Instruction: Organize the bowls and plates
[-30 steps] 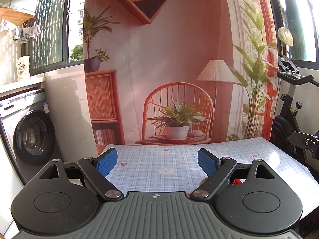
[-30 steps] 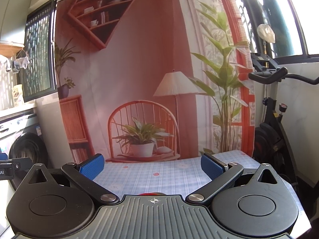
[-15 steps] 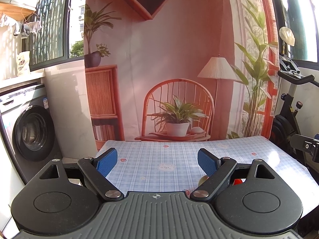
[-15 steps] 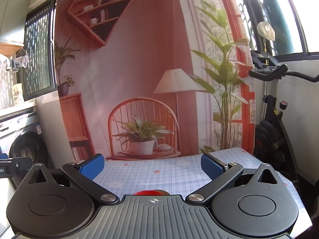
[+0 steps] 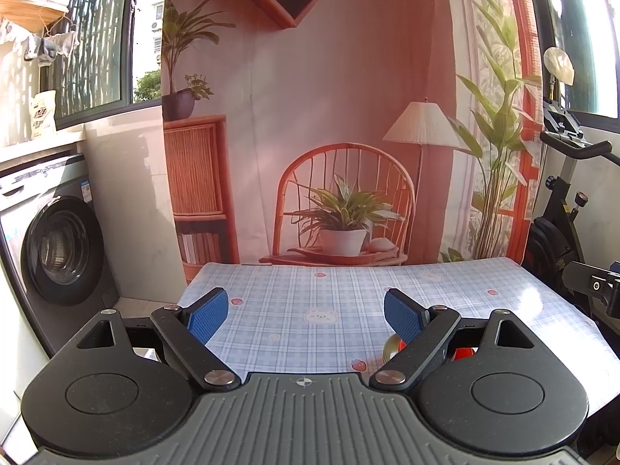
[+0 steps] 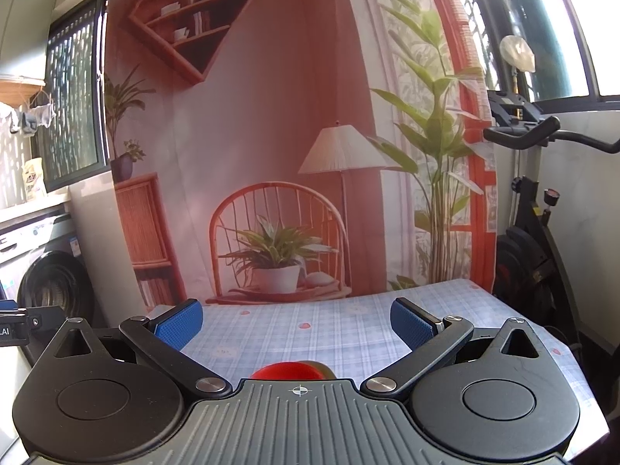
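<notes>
Blue-checked tablecloth [image 5: 310, 310] with small strawberry and bear prints covers the table, which runs up to a printed backdrop [image 5: 348, 116] showing a rattan chair, a potted plant and a floor lamp. To the left stands a washing machine [image 5: 58, 248], to the right an exercise bike [image 5: 558, 209], and sunlight glares off the cloth's right side.

Compared with a second ago, both cameras have tipped downward: more of the cloth shows in front of the left gripper [image 5: 306, 312], and the backdrop's shelf has slid toward the top edge. In the right wrist view a red bowl [image 6: 286, 371] has risen into sight above the housing, where a second ago only a sliver showed.

That red bowl sits on the cloth close under the right gripper [image 6: 296, 323], mostly hidden by its body; only a domed red upper part with a gold-coloured edge beside it shows, so its facing cannot be told. From the left wrist view the same red and gold pieces [image 5: 393, 347] peek out behind the right finger.

Both grippers have their blue pads spread wide apart, holding nothing.
</notes>
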Tool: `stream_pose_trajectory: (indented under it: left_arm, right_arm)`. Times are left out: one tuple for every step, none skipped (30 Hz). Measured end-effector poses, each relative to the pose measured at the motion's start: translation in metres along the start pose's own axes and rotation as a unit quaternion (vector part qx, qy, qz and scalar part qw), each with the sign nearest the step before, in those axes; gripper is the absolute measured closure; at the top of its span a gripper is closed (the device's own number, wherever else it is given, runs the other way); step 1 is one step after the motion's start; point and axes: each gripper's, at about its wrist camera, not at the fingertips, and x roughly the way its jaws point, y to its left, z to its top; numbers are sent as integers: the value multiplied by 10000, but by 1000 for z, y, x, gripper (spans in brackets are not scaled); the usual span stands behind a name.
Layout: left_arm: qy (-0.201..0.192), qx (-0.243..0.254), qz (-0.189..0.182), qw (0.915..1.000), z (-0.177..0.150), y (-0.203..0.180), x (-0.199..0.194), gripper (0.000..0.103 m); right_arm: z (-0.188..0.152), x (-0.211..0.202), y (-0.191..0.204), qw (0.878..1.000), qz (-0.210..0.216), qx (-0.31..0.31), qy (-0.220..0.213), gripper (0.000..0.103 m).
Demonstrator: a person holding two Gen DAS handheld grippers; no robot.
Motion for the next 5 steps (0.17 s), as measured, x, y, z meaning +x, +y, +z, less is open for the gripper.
stream_pose_trajectory:
  left_arm:
    - [3, -17, 1, 10000, 0, 0, -1, 14]
    - [4, -28, -4, 10000, -1, 1, -1, 14]
    - [8, -33, -3, 10000, -1, 1, -1, 14]
    - [16, -37, 4, 10000, -1, 1, 0, 14]
    - [26, -41, 4, 10000, -1, 0, 0, 14]
  right_arm:
    - [0, 0, 0, 10000, 1, 3, 5, 0]
    - [-1, 0, 0, 10000, 5, 5, 10, 0]
    - [-1, 0, 0, 10000, 5, 6, 14, 0]
    - [-1, 1, 0, 10000, 2, 10, 23, 0]
    - [-1, 1, 0, 10000, -1, 16, 29, 0]
